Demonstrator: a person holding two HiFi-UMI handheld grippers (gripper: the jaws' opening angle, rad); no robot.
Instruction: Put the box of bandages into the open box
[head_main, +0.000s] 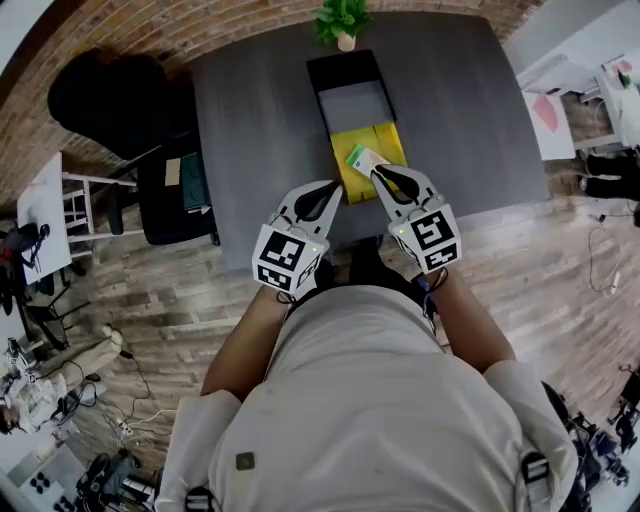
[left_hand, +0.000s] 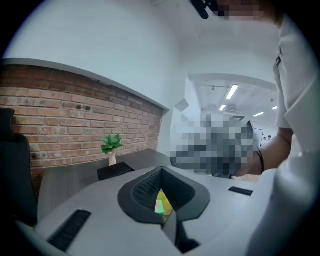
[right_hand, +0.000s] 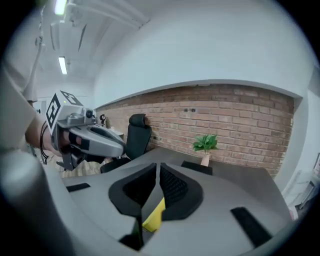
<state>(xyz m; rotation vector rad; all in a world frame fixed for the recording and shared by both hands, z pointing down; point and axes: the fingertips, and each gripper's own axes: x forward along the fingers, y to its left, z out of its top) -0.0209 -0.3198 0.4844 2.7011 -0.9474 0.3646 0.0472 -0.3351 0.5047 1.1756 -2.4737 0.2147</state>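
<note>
Person's pale shirt (head_main: 370, 400) nearest, box of bandages (head_main: 364, 158) on a yellow panel (head_main: 390, 145) just outside the open box (head_main: 355, 105), right gripper (head_main: 379, 173) at its near edge, jaws closing almost together, any pinch hard to make out, left gripper (head_main: 337, 186) just beside, tips together, empty

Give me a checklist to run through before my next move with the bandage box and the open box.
1. Bandage box found: lies on the yellow object. Ok.
2. Open box ready: just beyond the yellow object, grey inside looks empty. Ok.
3. Right gripper holding the bandage box: jaws closing, almost together at its near edge; its own view shows only yellow through the gap. Cannot tell.
4. Left gripper clear: jaws together, empty, beside the yellow object. Ok.
5. Plant out of the path: stands behind the open box. Ok.
</note>
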